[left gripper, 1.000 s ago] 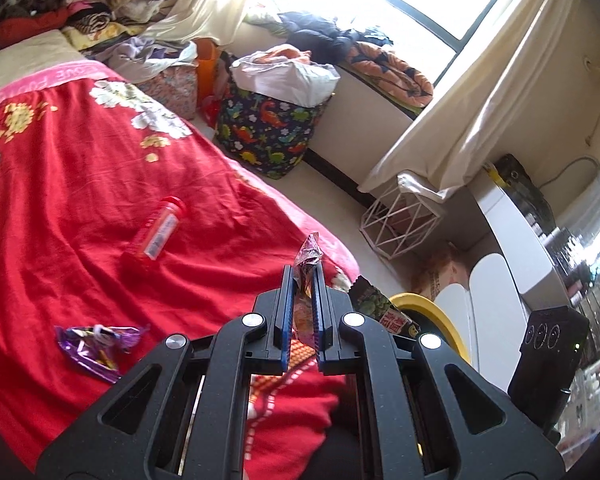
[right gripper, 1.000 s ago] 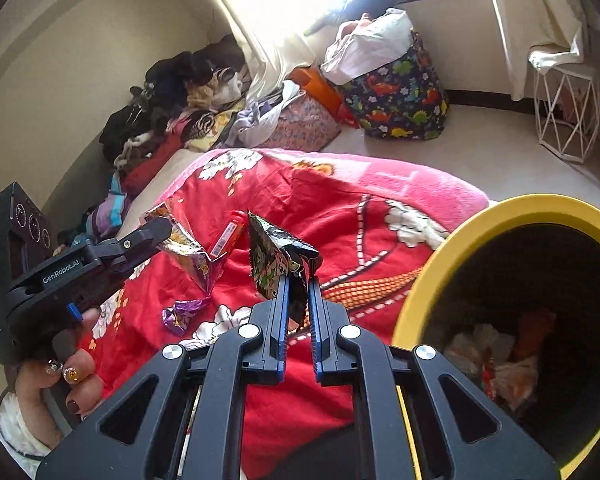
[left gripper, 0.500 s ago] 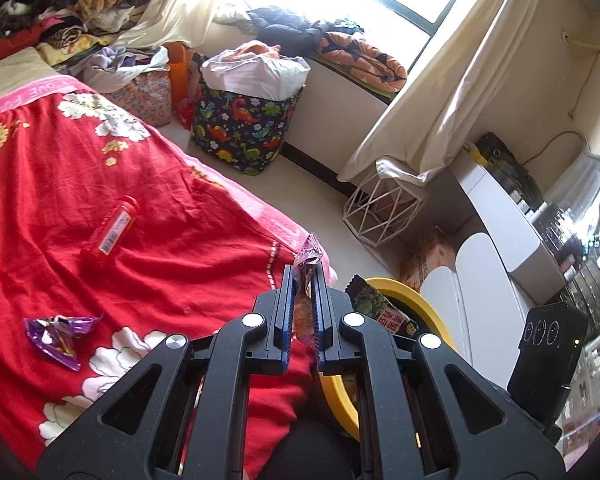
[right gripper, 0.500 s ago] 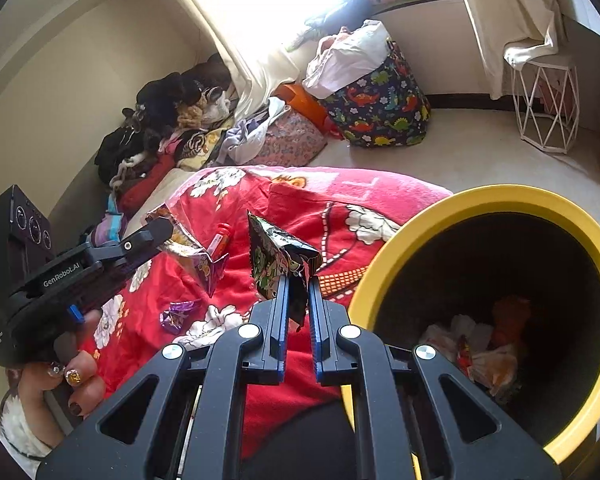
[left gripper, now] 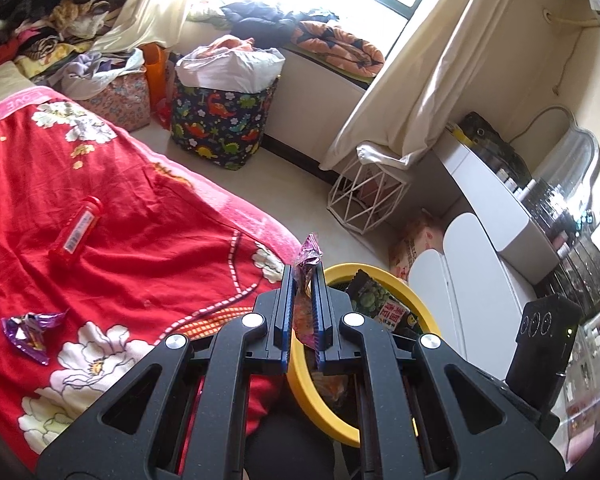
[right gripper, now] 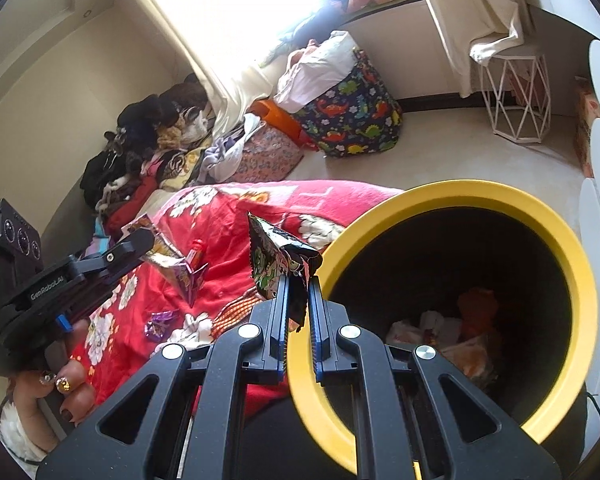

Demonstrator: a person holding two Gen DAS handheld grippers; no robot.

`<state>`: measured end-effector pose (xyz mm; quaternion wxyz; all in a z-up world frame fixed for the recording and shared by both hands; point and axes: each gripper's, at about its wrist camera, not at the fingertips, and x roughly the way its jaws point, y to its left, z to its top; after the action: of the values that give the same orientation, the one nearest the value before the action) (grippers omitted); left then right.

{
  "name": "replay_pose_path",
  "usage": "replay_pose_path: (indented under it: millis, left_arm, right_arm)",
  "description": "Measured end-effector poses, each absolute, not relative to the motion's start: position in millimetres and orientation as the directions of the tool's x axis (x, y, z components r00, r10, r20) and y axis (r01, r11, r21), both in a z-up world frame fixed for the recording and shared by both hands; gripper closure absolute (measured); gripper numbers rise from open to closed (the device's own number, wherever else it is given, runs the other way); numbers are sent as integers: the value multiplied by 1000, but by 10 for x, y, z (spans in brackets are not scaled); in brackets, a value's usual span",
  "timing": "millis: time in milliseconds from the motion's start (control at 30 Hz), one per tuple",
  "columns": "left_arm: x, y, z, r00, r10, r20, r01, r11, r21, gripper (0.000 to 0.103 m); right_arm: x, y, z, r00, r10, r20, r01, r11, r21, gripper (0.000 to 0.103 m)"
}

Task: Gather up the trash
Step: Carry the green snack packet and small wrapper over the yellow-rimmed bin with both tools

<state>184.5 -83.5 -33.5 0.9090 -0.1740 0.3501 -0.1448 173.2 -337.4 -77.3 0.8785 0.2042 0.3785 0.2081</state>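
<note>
Both hands loaded! The left gripper (left gripper: 303, 280) has its fingers clamped on a purple wrapper (left gripper: 309, 254), and the right gripper (right gripper: 298, 292) pinches a green snack packet (right gripper: 278, 262) at the yellow bin (right gripper: 512, 204). On the bed (left gripper: 140, 216), a purple foil wrapper (left gripper: 30, 330) and a red bottle (left gripper: 76, 232) wait. The handle reads "GenRobot.AI".

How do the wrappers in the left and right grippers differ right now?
The left gripper pinches a purple and pink wrapper; the right gripper pinches a dark wrapper with green print. The purple one shows as a small crumpled tip, the dark one as a broader pouch. Both are clamped in shut jaws near the yellow bin.
</note>
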Motion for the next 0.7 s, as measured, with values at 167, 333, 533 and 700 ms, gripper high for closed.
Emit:
replay_pose_path:
  millis: [167,333,533,700]
  left_arm:
    - [1841,-957,-334,703,-397,-590,162,897,-412,98]
    - [1844,-1088,-350,690,-410,-596,181,895,-407,98]
    - [1841,-1235,-382,672,-429,-603,210,892,-400,98]
    - [1843,-1364,-404,656,-443,-611,233,889,-395,98]
  right_arm:
    - [1724,-3519,-775,651,489,-581,-180,843,508,94]
    - [1713,-3655,-784,674,451,-585,-145,857,494,94]
    - [1683,-3806,-817,692,422,-585,-109,863,494,94]
    - [1660,-3943,-859,701,403,-588,-81,865,496,94]
